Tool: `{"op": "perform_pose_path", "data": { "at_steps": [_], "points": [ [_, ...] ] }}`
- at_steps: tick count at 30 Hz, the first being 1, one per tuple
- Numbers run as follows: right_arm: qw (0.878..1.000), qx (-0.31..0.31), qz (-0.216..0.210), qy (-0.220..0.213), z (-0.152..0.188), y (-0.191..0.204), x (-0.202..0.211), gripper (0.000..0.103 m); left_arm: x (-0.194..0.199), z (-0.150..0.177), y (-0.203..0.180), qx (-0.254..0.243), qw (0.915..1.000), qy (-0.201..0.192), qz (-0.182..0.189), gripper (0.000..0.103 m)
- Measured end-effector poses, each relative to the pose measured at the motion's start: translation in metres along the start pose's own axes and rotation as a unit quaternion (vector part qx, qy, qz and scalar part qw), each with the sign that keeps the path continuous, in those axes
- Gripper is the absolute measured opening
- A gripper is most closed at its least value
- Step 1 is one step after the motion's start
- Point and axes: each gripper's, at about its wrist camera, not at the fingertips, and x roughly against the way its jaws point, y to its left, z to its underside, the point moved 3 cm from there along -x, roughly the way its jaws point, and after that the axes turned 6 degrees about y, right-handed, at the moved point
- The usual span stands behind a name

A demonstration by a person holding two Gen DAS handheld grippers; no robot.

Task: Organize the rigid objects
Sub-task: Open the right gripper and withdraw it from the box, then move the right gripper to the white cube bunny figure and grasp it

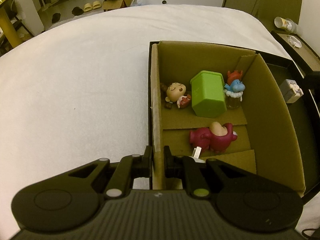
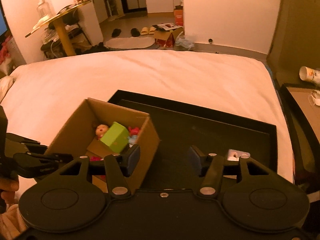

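A cardboard box [image 1: 270, 110] stands in a black tray [image 1: 280, 60] on the bed. Inside it lie a green container [image 1: 208, 94], a baby figurine [image 1: 177, 95], a blue figure on a jar [image 1: 235, 89], a red figure [image 1: 235, 75] and a magenta bear figure [image 1: 214, 138]. My left gripper [image 1: 158, 156] is shut on the box's left wall. My right gripper [image 2: 164, 160] hovers open over the tray [image 2: 200, 124], just right of the box [image 2: 148, 150], with nothing between its fingers. A small grey-white cube toy [image 2: 238, 154] lies in the tray behind the right finger.
The white bed sheet [image 1: 80, 80] spreads to the left and beyond the tray. A tipped paper cup [image 2: 310, 74] and a dark-rimmed side table [image 2: 300, 100] are at the right. Beyond the bed are floor clutter, slippers and a yellow table [image 2: 62, 26].
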Motion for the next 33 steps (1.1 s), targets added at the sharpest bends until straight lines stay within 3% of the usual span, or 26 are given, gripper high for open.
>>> {"op": "perform_pose_path", "data": {
  "at_steps": [11, 22, 33],
  "points": [
    [1.0, -0.024, 0.002, -0.019, 0.019, -0.03, 0.005, 0.055, -0.003, -0.002, -0.005, 0.004, 0.9999, 0.007, -0.011, 0.01],
    [0.999, -0.016, 0.012, -0.038, 0.039, -0.046, 0.004, 0.069, -0.003, -0.004, -0.007, 0.008, 0.9997, 0.014, -0.02, 0.01],
    [0.998, -0.033, 0.011, -0.056, 0.061, -0.066, -0.002, 0.069, -0.003, -0.004, -0.008, 0.012, 0.9994, 0.019, -0.026, 0.01]
  ]
}}
